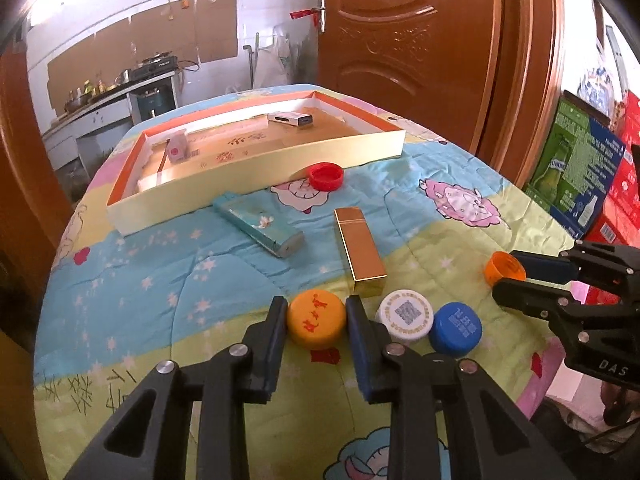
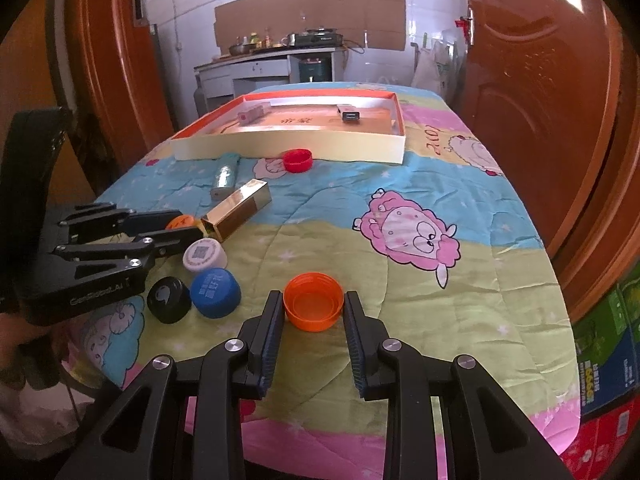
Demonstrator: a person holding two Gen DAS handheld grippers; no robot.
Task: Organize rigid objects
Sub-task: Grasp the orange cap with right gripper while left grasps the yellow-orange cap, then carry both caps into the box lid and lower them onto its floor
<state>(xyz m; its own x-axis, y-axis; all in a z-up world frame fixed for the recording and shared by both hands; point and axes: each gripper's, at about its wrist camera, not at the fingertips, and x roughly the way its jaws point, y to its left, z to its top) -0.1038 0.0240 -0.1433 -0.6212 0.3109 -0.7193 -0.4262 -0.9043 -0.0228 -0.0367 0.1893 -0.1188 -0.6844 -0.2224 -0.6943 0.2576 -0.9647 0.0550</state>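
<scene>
My left gripper (image 1: 315,302) is shut on a yellow-orange bottle cap with red characters (image 1: 316,322), which rests on the quilted table cover (image 1: 160,280). My right gripper (image 2: 313,296) is shut on an upturned orange cap (image 2: 313,307); in the left wrist view this gripper (image 1: 505,272) sits at the right. A white cap (image 1: 405,315) and a blue cap (image 1: 455,328) lie just right of the left fingers. A black cap (image 2: 168,299) lies beside the blue one. A gold box (image 1: 359,248), a teal case (image 1: 258,226) and a red cap (image 1: 326,176) lie further out.
A shallow cream tray with an orange rim (image 1: 256,176) stands at the far side, holding a silver USB device (image 1: 290,119) and a small pink-and-white box (image 1: 178,148). A brown door (image 1: 420,48) and stacked cartons (image 1: 576,172) flank the table's right edge.
</scene>
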